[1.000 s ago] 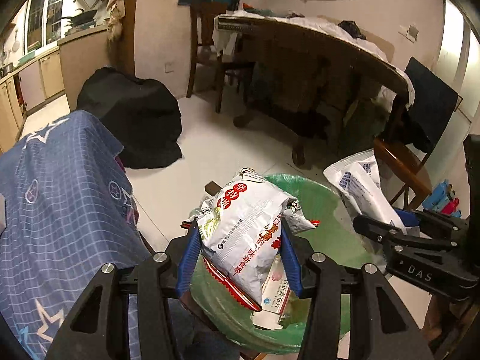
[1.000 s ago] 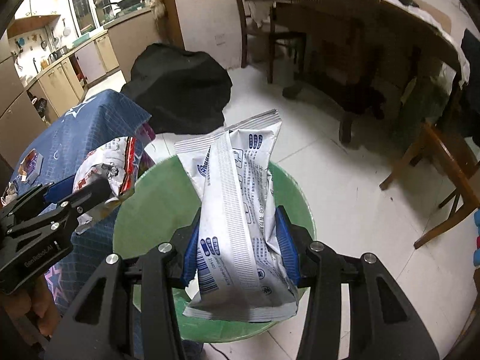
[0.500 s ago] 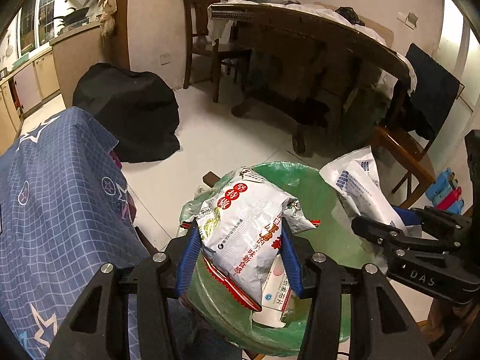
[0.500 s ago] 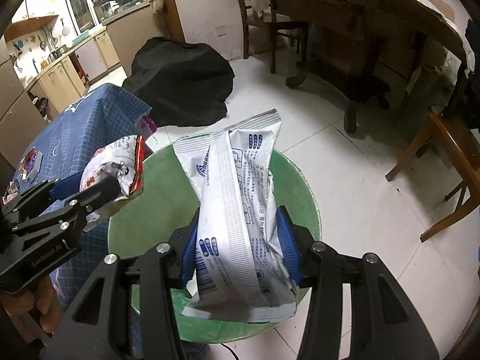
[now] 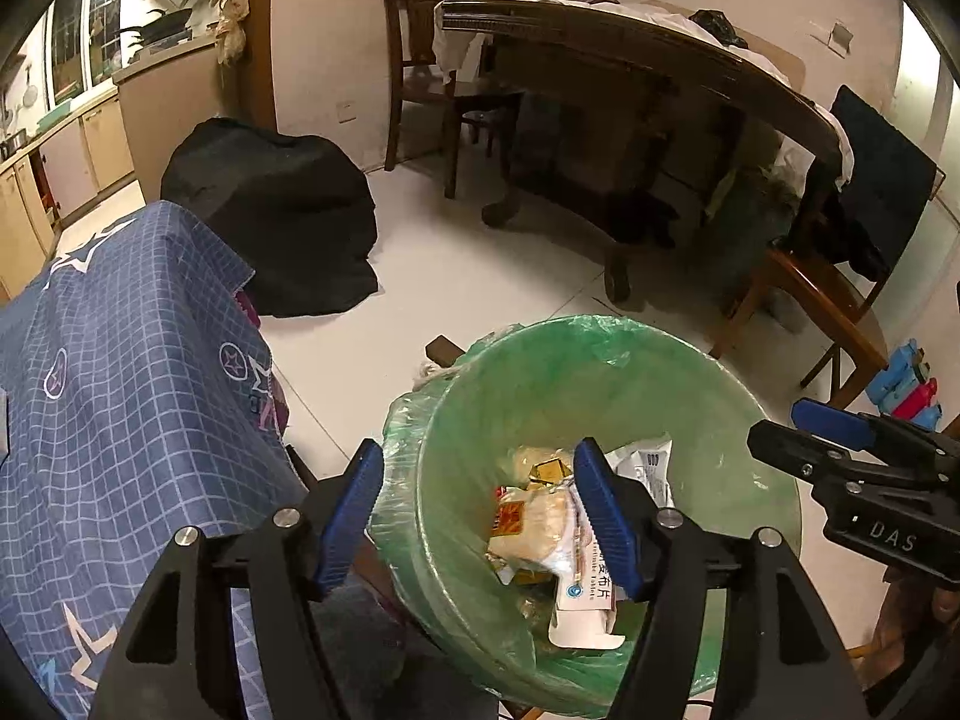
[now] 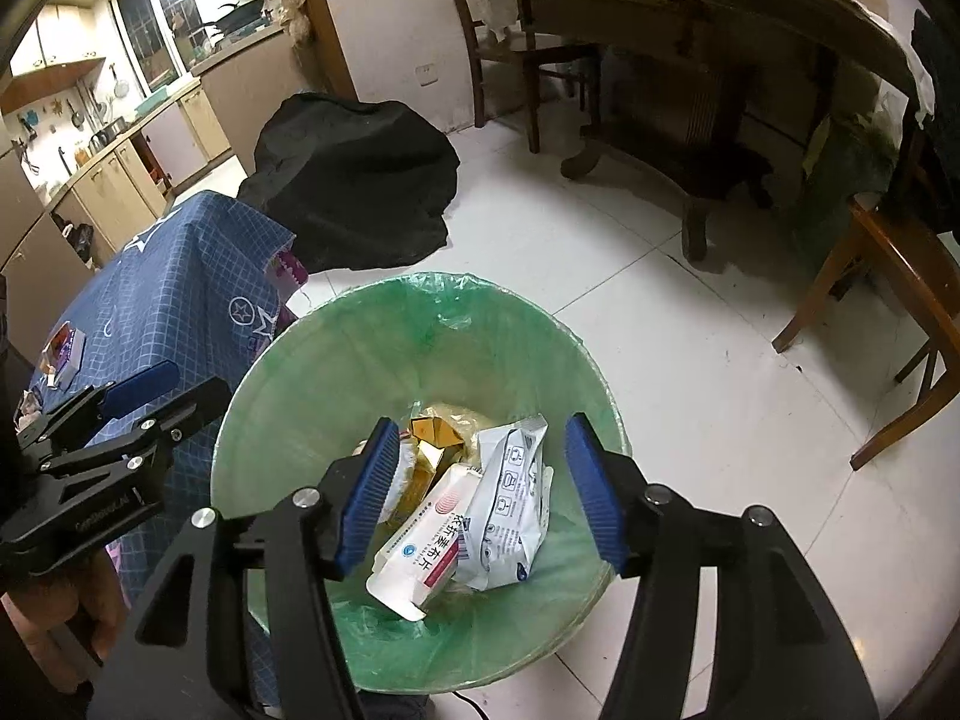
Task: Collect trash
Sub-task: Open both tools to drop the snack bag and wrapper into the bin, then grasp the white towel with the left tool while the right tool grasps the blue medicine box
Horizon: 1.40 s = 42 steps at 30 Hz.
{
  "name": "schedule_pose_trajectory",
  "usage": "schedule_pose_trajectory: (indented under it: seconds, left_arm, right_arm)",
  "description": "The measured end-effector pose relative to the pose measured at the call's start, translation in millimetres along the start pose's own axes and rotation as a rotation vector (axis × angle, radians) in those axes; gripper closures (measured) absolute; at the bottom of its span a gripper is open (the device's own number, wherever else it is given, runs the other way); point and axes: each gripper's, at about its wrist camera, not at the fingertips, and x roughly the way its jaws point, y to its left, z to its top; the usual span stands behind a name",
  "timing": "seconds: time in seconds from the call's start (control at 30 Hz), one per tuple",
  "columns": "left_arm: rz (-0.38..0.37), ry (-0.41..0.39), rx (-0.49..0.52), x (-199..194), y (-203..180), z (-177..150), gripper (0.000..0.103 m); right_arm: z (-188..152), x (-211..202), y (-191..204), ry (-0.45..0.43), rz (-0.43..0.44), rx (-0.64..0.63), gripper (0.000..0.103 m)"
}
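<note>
A bin lined with a green bag (image 5: pixel 600 372) (image 6: pixel 372 360) stands on the white floor. Inside lie a white and blue wrapper (image 6: pixel 510 510) (image 5: pixel 645 462), a white and pink box (image 6: pixel 429 540) (image 5: pixel 585 594), a snack bag (image 5: pixel 531 525) and a gold wrapper (image 6: pixel 435 438). My left gripper (image 5: pixel 480 516) is open and empty over the bin's left rim; it also shows in the right wrist view (image 6: pixel 144 405). My right gripper (image 6: pixel 480 492) is open and empty above the bin; it also shows in the left wrist view (image 5: pixel 840 450).
A table with a blue star-patterned cloth (image 5: pixel 120 390) (image 6: pixel 180 300) stands left of the bin, with a small packet (image 6: pixel 60 354) on it. A black bag (image 5: pixel 270 210) lies on the floor behind. A dark wooden table (image 5: pixel 630 90) and chairs (image 5: pixel 840 300) stand at the back right.
Both grippers have opened. The snack bag fell from the left one and the white and blue wrapper from the right one; both now lie in the bin.
</note>
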Motion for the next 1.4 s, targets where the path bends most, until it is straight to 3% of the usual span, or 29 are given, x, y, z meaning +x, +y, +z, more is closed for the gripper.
schedule_pose_trajectory:
  seconds: [0.17, 0.27, 0.4, 0.43, 0.53, 0.67, 0.73, 0.83, 0.97, 1.1, 1.27, 1.37, 1.4]
  left_arm:
    - [0.002, -0.006, -0.001, -7, 3, -1, 0.037]
    - [0.002, -0.022, -0.008, -20, 11, -4, 0.034]
    - [0.016, -0.072, -0.019, -56, 41, -17, 0.025]
    - [0.026, -0.079, -0.021, -65, 51, -20, 0.024]
    - [0.09, -0.118, -0.058, -100, 98, -38, 0.023]
    - [0.224, -0.176, -0.169, -162, 193, -75, 0.019]
    - [0.33, -0.195, -0.248, -196, 250, -102, 0.019]
    - [0.43, -0.209, -0.386, -236, 321, -139, 0.018]
    - [0.478, -0.144, -0.502, -249, 383, -179, 0.017]
    - [0.443, -0.1, -0.52, -240, 406, -194, 0.019]
    - [0.425, -0.069, -0.513, -224, 412, -188, 0.038]
    - [0.453, -0.064, -0.49, -218, 411, -187, 0.039]
    - [0.451, -0.064, -0.483, -219, 411, -187, 0.044]
  right_arm:
    - [-2, -4, 5, -0.006, 0.0, -0.006, 0.045]
    - [-3, -19, 15, -0.058, 0.009, -0.021, 0.043]
    - [-11, -53, 60, -0.186, 0.052, -0.099, 0.027]
    - [-14, -57, 72, -0.204, 0.073, -0.114, 0.021]
    - [-26, -65, 121, -0.229, 0.17, -0.175, 0.016]
    - [-38, -59, 179, -0.196, 0.282, -0.246, 0.015]
    - [-43, -54, 208, -0.174, 0.328, -0.283, 0.015]
    - [-49, -44, 246, -0.14, 0.372, -0.325, 0.015]
    - [-52, -34, 290, -0.094, 0.426, -0.376, 0.015]
    - [-53, -21, 337, -0.052, 0.463, -0.447, 0.015]
    - [-42, -5, 379, -0.011, 0.499, -0.52, 0.015]
    - [-25, 15, 400, 0.033, 0.508, -0.543, 0.017]
    - [-17, 24, 406, 0.048, 0.507, -0.543, 0.019]
